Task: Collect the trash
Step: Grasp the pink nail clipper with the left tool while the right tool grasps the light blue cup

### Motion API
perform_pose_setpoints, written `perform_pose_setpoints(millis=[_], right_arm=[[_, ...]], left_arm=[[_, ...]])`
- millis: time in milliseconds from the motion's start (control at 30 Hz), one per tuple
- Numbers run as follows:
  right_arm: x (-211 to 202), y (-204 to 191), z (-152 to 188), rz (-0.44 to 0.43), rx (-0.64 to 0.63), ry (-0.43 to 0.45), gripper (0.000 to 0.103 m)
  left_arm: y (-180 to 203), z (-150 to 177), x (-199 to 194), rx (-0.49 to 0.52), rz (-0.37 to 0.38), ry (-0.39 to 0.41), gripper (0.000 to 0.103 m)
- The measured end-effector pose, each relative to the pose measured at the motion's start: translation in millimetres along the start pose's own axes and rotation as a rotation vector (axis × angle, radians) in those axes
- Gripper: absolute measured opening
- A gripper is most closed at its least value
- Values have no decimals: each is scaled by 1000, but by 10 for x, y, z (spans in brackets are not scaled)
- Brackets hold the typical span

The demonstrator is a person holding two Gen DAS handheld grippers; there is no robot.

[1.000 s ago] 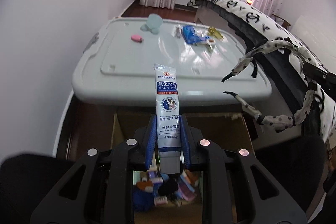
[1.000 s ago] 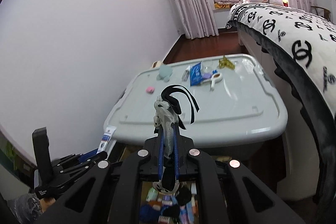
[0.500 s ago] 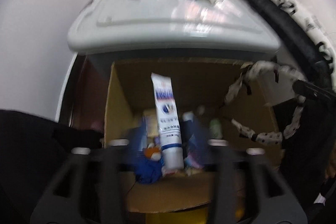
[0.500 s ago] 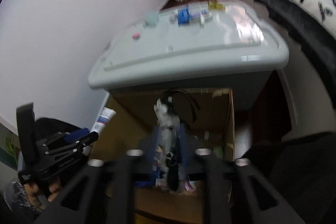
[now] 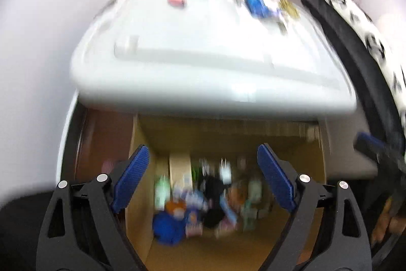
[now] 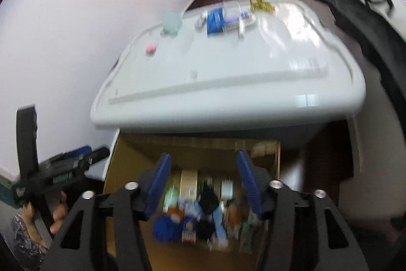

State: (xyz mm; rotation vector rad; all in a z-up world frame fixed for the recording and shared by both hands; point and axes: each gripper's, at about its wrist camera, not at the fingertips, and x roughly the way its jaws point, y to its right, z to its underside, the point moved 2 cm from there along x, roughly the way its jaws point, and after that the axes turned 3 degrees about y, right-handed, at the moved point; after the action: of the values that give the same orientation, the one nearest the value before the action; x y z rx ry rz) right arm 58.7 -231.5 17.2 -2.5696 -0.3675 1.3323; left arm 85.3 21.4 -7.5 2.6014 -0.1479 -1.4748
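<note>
Two tongs, left (image 5: 203,178) and right (image 6: 203,184), just opened wide, empty, above one cardboard box (image 6: 119,159).

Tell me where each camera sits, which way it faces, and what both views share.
Left wrist: on the left gripper, angled down into the cardboard box; own blue fingers apart, right gripper at the frame's right edge.
Right wrist: on the right gripper, facing the same box; fingers apart, left gripper and hand visible.
Shared: box, white bin lid, bed.
</note>
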Motion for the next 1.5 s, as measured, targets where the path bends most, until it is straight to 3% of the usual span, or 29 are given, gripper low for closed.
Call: perform_pose_setpoints(millis=[133,233,367,500,533,633,700,800,1033,1233,1333,1400,1500], right_arm=[[117,24,-425,0,-10,94,63],[254,134,-487,-23,40,115,64],[474,283,-470,-92,154,22,64],[479,205,-520,-67,76,30,64],[466,193,-521,-69,66,34,65],[482,203,-513,-108,92,14,65],[522,205,-496,-140,121,-8,65],[579,144,-494,-146,112,-23,65],[645,1,-454,-111,63,-23,65],[682,-53,-635,-106,79,18,65],[801,-230,-1061,-151,51,40,65],[932,-414,-1407,-167,-6,82,83],[1494,-730,-2043,-176,-40,101,88]], left_arm=[[-10,-893,362,-65,-74,87,87],[-118,-1418,705,-157,-128,114,87],[-205,-1911,1208,-234,-200,122,87],[-242,-2152,1658,-255,-301,89,87],[-263,-2165,1774,-269,-312,71,87],[-148,-2153,1896,-169,-430,112,86],[-128,-2120,1887,-156,-395,139,76],[-107,-2097,1839,-146,-341,164,34],[-88,-1870,1691,-117,-278,154,34],[-208,-1533,1117,-121,-218,114,34],[-264,-1359,623,-65,-189,120,34],[-295,-1200,293,-15,-182,139,34],[-293,-1124,37,36,-185,184,34]])
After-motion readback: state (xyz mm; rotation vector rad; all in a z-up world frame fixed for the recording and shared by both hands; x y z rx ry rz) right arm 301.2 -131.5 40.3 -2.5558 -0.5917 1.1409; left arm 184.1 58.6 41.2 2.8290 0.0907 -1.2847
